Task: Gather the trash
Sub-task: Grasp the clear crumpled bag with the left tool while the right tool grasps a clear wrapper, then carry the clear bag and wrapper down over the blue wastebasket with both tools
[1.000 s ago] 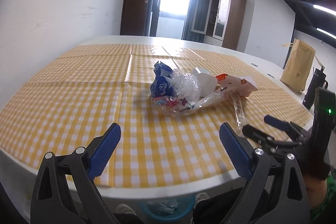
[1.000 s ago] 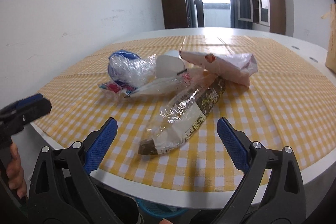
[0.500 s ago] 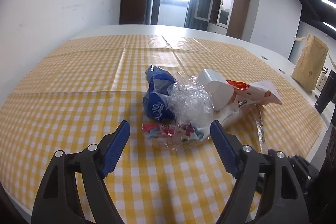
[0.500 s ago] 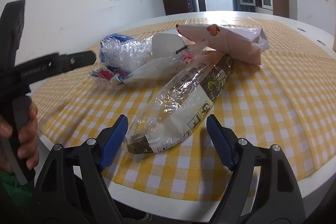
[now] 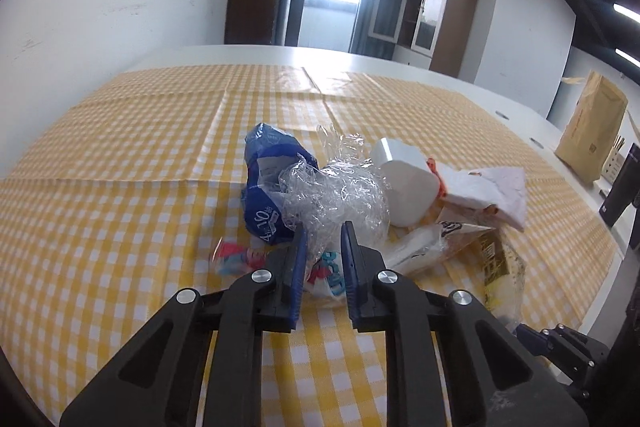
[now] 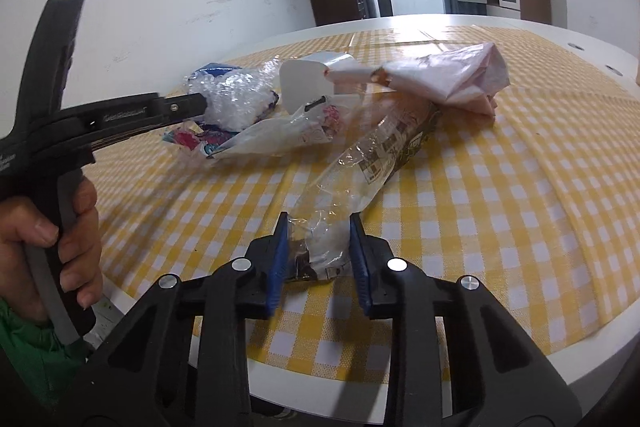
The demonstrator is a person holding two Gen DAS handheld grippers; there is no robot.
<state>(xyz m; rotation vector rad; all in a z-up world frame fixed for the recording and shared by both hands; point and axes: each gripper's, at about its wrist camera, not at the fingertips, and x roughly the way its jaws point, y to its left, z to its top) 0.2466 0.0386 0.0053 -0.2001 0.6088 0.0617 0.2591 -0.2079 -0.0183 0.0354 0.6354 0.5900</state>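
Holding two pinches at once. Left tongs (image 5: 323,241) have just been closing and now nip the clear film wad (image 5: 336,195) at the pile's near edge. Right tongs (image 6: 318,241) likewise just closed on the near end of the long wrapper (image 6: 372,159), whose long axis runs straight ahead from me across the tabletop (image 6: 520,187), so I'd draw it back lengthwise.

Trash pile sits mid-table on the checked cloth (image 5: 120,163). In the left wrist view: crumpled clear film (image 5: 340,187) in the centre, printed bag (image 5: 264,195) just left of it, cup (image 5: 404,187) right of it, paper wrapper (image 5: 488,187) further right – touching the cup. Small candy wrapper (image 5: 236,259) lies in front of the printed bag. Long clear sleeve (image 6: 372,163) runs from the pile toward the near edge. Paper bag (image 5: 592,131) stands well apart, far right.
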